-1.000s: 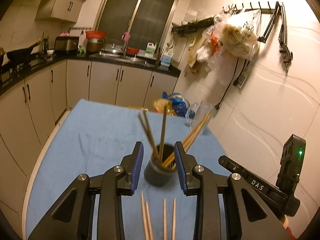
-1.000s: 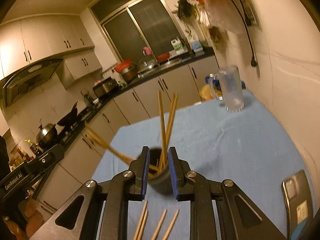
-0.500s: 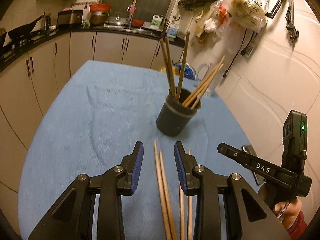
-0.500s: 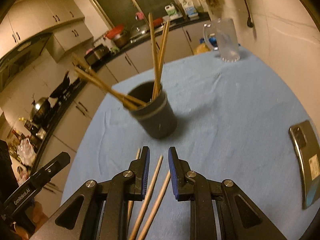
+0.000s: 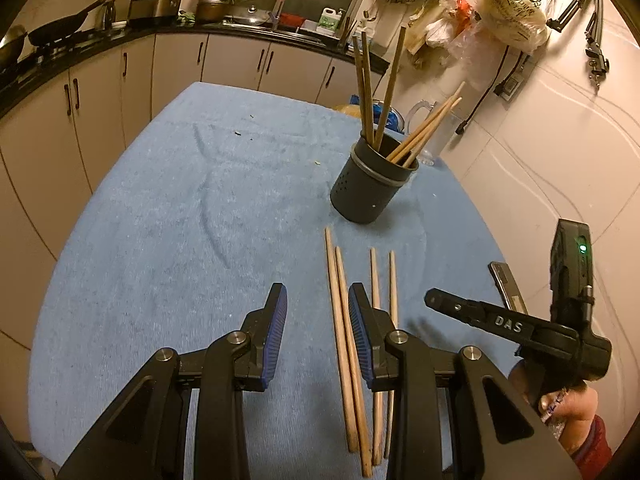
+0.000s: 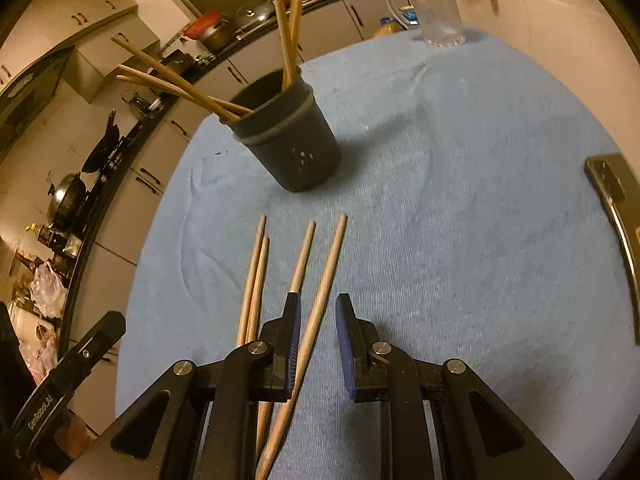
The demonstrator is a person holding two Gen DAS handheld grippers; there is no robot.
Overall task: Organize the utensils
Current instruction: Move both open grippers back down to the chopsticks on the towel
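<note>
A dark grey utensil cup (image 5: 370,186) stands on the blue cloth and holds several wooden chopsticks; it also shows in the right wrist view (image 6: 294,148). Several loose chopsticks (image 5: 344,320) lie on the cloth in front of it, also visible in the right wrist view (image 6: 320,288). My left gripper (image 5: 316,340) is open and empty, with the leftmost pair of chopsticks just inside its right finger. My right gripper (image 6: 316,344) is open, its jaws either side of the rightmost chopstick.
A clear glass mug (image 6: 436,8) stands at the table's far edge. A flat dark phone-like object (image 6: 616,220) lies at the right of the cloth, also in the left wrist view (image 5: 508,288). Kitchen cabinets and a tiled wall surround the table.
Both grippers have pulled back from the cup and dropped low over the loose chopsticks. The right jaws have opened wider around one chopstick.
</note>
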